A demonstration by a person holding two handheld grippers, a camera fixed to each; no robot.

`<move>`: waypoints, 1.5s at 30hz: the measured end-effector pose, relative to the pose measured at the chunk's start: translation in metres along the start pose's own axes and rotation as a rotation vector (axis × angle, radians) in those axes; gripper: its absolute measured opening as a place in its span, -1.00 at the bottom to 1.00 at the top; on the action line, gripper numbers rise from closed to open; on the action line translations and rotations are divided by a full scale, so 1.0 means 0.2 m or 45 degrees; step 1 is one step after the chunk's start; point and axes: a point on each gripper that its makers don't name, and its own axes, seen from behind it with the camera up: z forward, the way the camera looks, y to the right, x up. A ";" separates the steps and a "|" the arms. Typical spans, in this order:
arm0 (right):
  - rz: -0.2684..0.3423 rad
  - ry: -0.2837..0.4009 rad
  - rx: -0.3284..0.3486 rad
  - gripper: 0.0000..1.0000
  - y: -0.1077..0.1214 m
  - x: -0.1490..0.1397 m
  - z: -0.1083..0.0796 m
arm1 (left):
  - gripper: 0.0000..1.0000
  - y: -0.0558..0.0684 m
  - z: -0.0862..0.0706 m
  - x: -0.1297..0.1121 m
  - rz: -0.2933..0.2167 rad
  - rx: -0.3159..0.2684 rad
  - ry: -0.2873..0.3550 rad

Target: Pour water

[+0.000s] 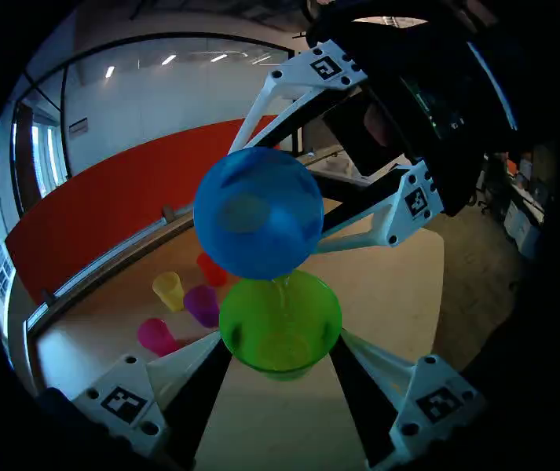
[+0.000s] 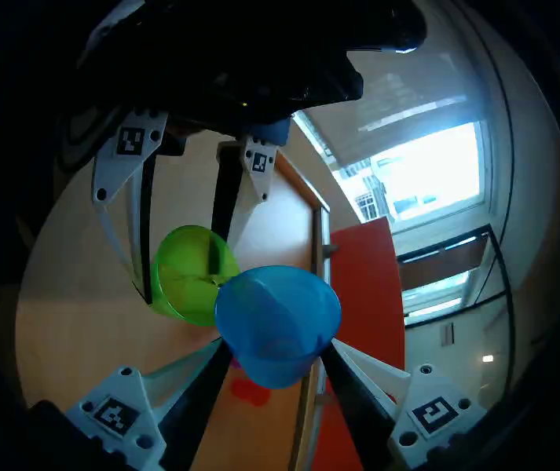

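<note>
1. In the left gripper view, we are holding a green plastic cup point(image 1: 280, 326) upright at 6 o'clock in the left gripper point(image 1: 280, 339). Both fingers are pressing on its sides, open just to the cup's width.
2. At 12 o'clock from it, the right gripper point(image 1: 280, 196) is clamping a tipped blue cup point(image 1: 258, 212), and a thin stream of water point(image 1: 282, 289) is falling into the green plastic cup.
3. At 9 o'clock, a yellow cup point(image 1: 169, 290), a red cup point(image 1: 211, 269), a purple cup point(image 1: 201, 304) and a pink cup point(image 1: 156, 336) are standing on the wooden table point(image 1: 389, 290).
4. In the right gripper view, we are seeing both right gripper fingers squeezing the blue cup at 6 o'clock. The green plastic cup is sitting just beside it at 10 o'clock.
</note>
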 end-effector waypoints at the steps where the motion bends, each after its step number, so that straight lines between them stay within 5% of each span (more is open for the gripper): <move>1: -0.004 -0.001 -0.002 0.65 0.00 0.00 0.00 | 0.63 0.00 0.00 0.00 -0.001 0.000 0.000; 45: -0.163 0.000 -0.045 0.65 -0.03 0.05 0.00 | 0.63 0.00 0.02 0.00 -0.001 -0.014 -0.011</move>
